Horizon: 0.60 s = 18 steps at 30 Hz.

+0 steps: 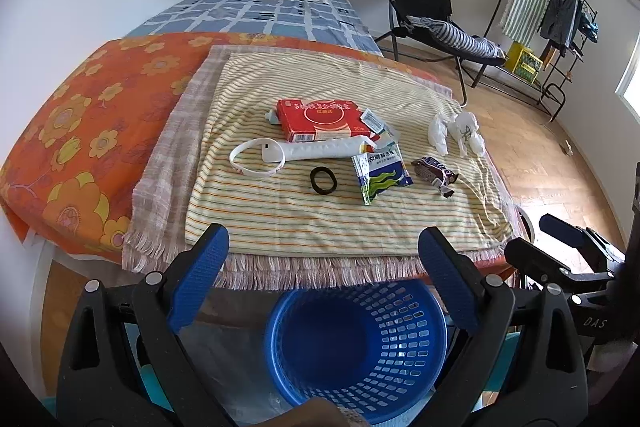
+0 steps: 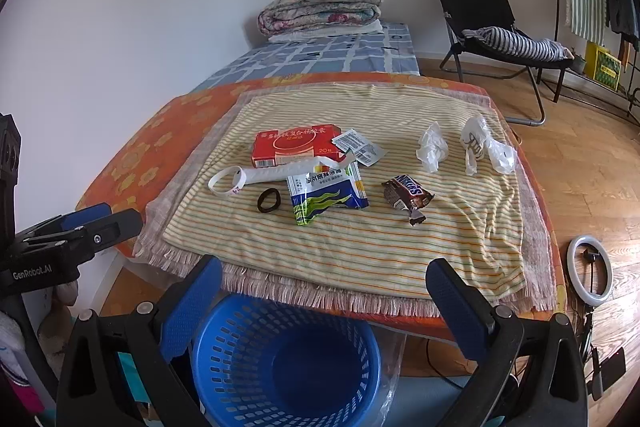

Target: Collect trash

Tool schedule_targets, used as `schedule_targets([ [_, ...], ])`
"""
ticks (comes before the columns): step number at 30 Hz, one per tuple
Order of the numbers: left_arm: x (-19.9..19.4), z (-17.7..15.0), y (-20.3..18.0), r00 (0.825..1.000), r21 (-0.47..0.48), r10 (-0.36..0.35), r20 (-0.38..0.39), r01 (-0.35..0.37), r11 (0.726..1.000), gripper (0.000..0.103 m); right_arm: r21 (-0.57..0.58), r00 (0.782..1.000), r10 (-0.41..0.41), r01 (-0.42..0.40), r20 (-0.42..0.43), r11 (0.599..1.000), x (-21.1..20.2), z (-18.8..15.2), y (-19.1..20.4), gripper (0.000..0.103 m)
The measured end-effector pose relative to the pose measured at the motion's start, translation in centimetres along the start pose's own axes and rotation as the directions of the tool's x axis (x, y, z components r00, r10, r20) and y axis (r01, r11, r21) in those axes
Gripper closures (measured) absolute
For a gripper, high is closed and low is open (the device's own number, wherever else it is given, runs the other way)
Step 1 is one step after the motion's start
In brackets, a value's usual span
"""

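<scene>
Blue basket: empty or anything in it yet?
Empty as far as visible: the blue basket shows only bare blue bottom and walls in both wrist views.

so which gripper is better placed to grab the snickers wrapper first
Probably the right gripper: it sits on the wrapper's side. The snickers wrapper lies right of centre for the left gripper. Both are open and empty.

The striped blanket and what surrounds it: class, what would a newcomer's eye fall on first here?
Probably the litter on the striped blanket: a red box, a green-and-blue packet and a Snickers wrapper to its right. Next, the blue basket on the floor at the bed's near edge.
</scene>
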<state>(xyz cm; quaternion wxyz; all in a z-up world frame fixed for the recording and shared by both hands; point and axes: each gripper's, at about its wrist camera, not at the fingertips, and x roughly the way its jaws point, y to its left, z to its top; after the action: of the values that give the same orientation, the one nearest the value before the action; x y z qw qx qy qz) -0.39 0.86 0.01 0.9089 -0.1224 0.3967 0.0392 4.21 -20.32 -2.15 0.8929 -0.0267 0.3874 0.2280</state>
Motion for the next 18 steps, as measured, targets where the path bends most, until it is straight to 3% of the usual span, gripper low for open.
schedule_targets([
  [18,0.05,-0.34,-0.14,1.000,0.018,0.014,0.005,-0.014,1.000,0.005,0.014,1.000,-0.004,0.004,0.000,1.000,0.01,0.06,-0.24,0.000],
])
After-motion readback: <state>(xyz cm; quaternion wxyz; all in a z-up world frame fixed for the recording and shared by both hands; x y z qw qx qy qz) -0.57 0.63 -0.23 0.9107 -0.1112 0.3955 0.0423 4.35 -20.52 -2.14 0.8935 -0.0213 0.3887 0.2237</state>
